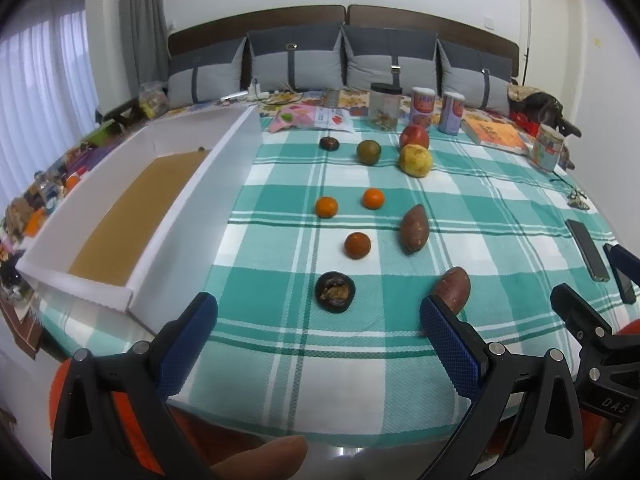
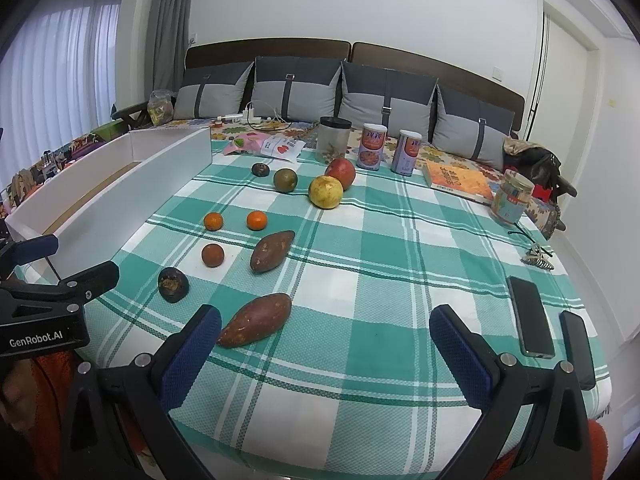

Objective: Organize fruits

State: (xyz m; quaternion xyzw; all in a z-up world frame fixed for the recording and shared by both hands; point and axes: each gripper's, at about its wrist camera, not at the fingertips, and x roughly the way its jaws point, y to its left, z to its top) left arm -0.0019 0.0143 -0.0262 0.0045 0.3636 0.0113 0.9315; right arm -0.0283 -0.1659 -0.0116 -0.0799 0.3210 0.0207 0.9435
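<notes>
Fruits lie on a green checked cloth [image 1: 360, 344]. Near me are a dark rotten fruit [image 1: 335, 291] [image 2: 173, 284] and a sweet potato [image 1: 454, 289] [image 2: 257, 319]. Further back lie a second sweet potato [image 1: 414, 228] [image 2: 272, 250], a dark orange [image 1: 357, 245], two bright oranges [image 1: 326, 207] [image 1: 373, 198], a green fruit [image 1: 368, 152], a yellow fruit [image 1: 416, 160], a red apple [image 1: 415, 136] and a small dark fruit [image 1: 329, 143]. My left gripper [image 1: 318, 322] is open and empty, just short of the rotten fruit. My right gripper [image 2: 325, 338] is open and empty beside the near sweet potato.
A long white box [image 1: 192, 200] [image 2: 132, 200] with a brown floor stands along the left. Two phones [image 2: 530, 316] [image 2: 576, 348] lie at the right edge. Jars, cans [image 1: 422, 106], a book [image 1: 494, 134] and snack packets stand at the back before grey cushions.
</notes>
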